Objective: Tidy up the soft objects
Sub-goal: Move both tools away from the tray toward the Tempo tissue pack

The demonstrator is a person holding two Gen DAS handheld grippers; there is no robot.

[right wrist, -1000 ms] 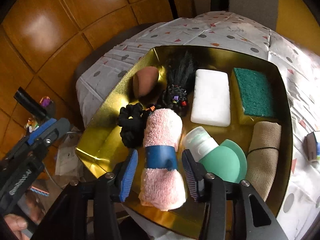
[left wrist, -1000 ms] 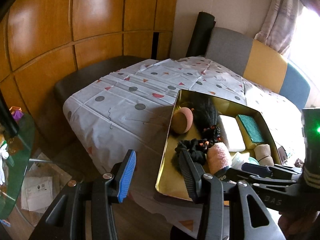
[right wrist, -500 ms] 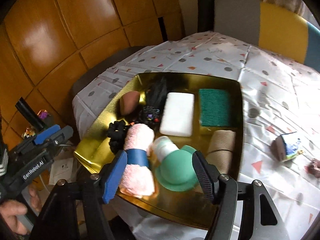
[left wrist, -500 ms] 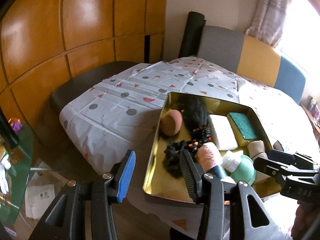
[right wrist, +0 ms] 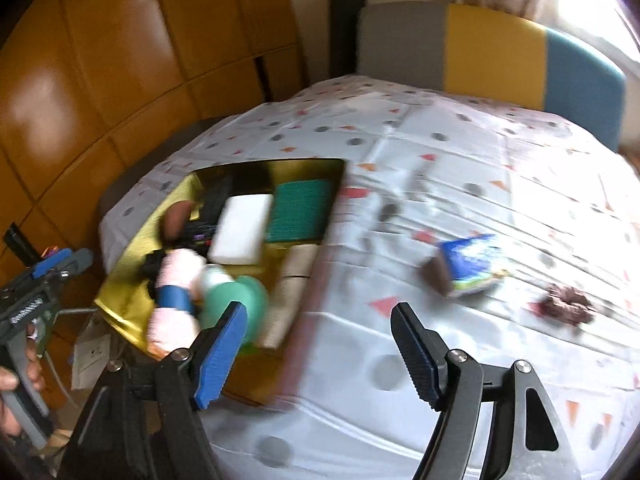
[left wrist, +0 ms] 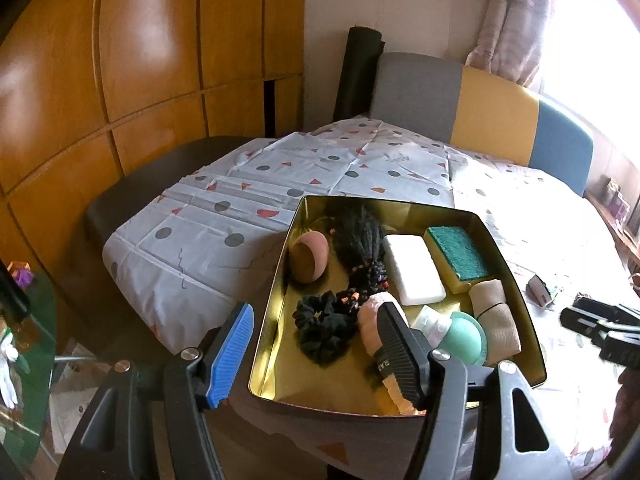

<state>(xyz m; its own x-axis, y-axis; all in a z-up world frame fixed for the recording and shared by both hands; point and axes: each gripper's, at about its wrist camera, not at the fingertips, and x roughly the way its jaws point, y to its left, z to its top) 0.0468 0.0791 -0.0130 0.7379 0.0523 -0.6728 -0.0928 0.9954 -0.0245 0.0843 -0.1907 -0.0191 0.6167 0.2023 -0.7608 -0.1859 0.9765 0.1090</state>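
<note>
A gold tray (left wrist: 532,328) (right wrist: 120,300) on the table holds a pink rolled towel (left wrist: 372,316) (right wrist: 178,276), a black scrunchie (left wrist: 324,328), a white sponge (left wrist: 414,276) (right wrist: 242,234), a green-topped sponge (left wrist: 456,252) (right wrist: 300,210), a beige roll (left wrist: 496,320) and a mint bottle (left wrist: 464,334) (right wrist: 236,300). My left gripper (left wrist: 316,356) is open and empty at the tray's near left corner. My right gripper (right wrist: 320,352) is open and empty above the cloth right of the tray. A blue-wrapped sponge (right wrist: 464,268) and a dark red scrunchie (right wrist: 566,310) lie on the cloth.
A patterned white tablecloth (left wrist: 248,208) covers the table. A grey, yellow and blue bench back (left wrist: 480,112) stands behind it, beside wooden wall panels (left wrist: 120,60). A glass side table (left wrist: 24,340) sits low at the left. The right wrist view is motion-blurred.
My right gripper has let go of the pink towel in the tray, opened, pulled back and swung right towards the loose items. The left gripper has risen slightly.
</note>
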